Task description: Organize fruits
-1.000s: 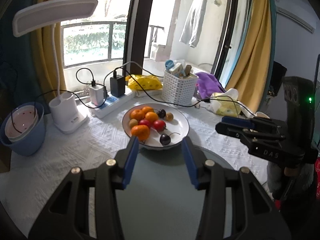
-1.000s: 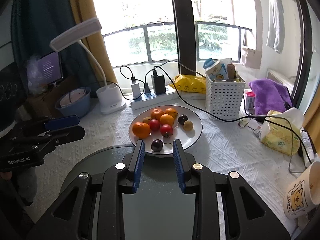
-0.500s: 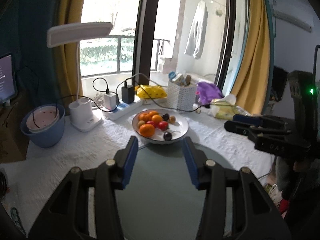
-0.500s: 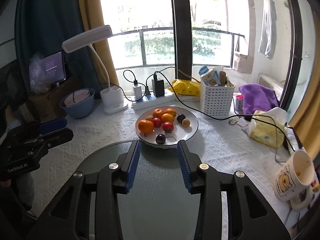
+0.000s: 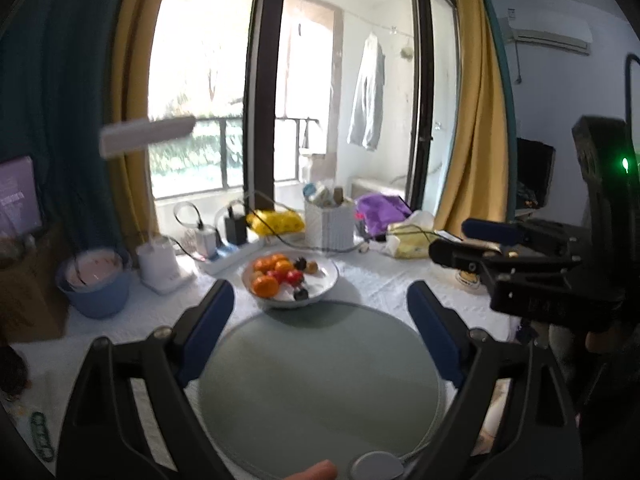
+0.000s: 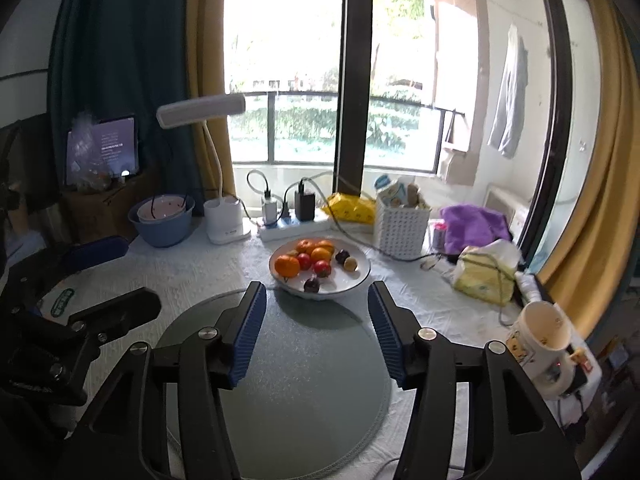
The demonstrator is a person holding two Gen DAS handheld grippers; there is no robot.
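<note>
A white plate [image 5: 326, 280] [image 6: 360, 276] holds several fruits: oranges [image 5: 266, 286] [image 6: 287, 265], red tomatoes [image 6: 322, 268] and dark plums [image 6: 312, 284]. It stands on the white tablecloth just past a round grey-green glass mat [image 5: 320, 376] [image 6: 304, 364]. My left gripper [image 5: 320, 312] hovers over the mat, well short of the plate, its jaws opening wide with nothing between them. My right gripper [image 6: 316, 312] hangs over the same mat, its jaws also opening and empty. Each gripper shows in the other's view, the right one [image 5: 476, 240] and the left one [image 6: 116, 280].
A white desk lamp [image 6: 224, 224], a power strip with chargers [image 6: 280, 228], a white basket [image 6: 402, 224], a blue bowl [image 6: 162, 220], a yellow tissue pack [image 6: 484, 276] and a mug [image 6: 544, 332] ring the plate. Cables cross the cloth. A fingertip [image 5: 312, 472] shows at the bottom edge.
Both grippers have pulled back and up from the plate, which now looks smaller and farther. Both sets of jaws have spread from narrow to wide. Nothing was picked up.
</note>
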